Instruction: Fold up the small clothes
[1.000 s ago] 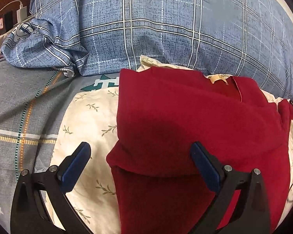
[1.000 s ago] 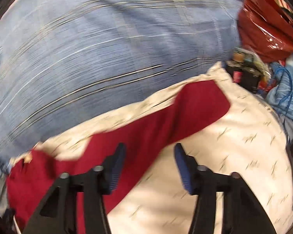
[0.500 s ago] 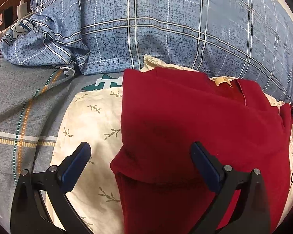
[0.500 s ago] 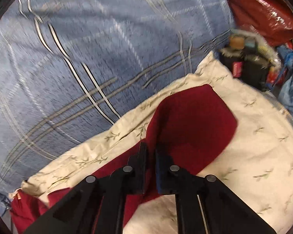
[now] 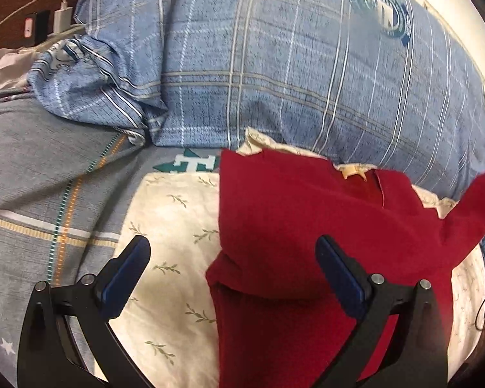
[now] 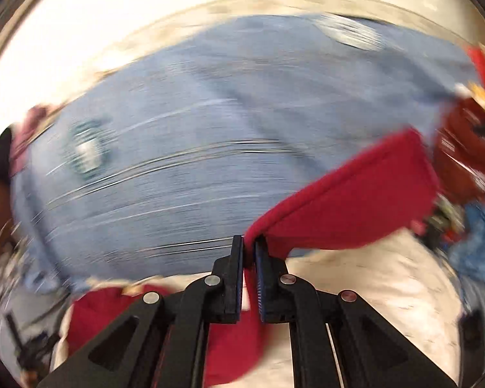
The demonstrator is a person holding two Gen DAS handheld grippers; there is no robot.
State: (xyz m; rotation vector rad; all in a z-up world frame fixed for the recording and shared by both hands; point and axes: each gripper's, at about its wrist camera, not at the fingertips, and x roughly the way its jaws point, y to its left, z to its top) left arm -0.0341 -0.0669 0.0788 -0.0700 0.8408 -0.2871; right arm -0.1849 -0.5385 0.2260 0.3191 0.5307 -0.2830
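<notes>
The left gripper (image 5: 232, 271) hovers low over the bed with its blue-padded fingers (image 5: 126, 273) spread wide, holding nothing; its left finger is over the cream leaf-print pillow (image 5: 171, 226) and its right finger over the red shirt (image 5: 291, 226). The shirt lies partly folded on that pillow, its near left edge falling between the two fingers, its collar with a small tan label (image 5: 352, 172) at the far side against the big blue plaid pillow (image 5: 274, 64). At the right edge of the left wrist view a red sleeve (image 5: 478, 200) rises off the pillow. The right gripper (image 6: 249, 252) is closed almost fully, its fingers pinching the edge of that sleeve (image 6: 355, 207), which stretches up and to the right from the fingertips, lifted clear of the cream pillow (image 6: 371, 274). The right wrist view is heavily motion-blurred. A grey striped bedsheet (image 5: 42, 177) lies to the left, and a white charger (image 5: 63, 16) sits at the far left.
</notes>
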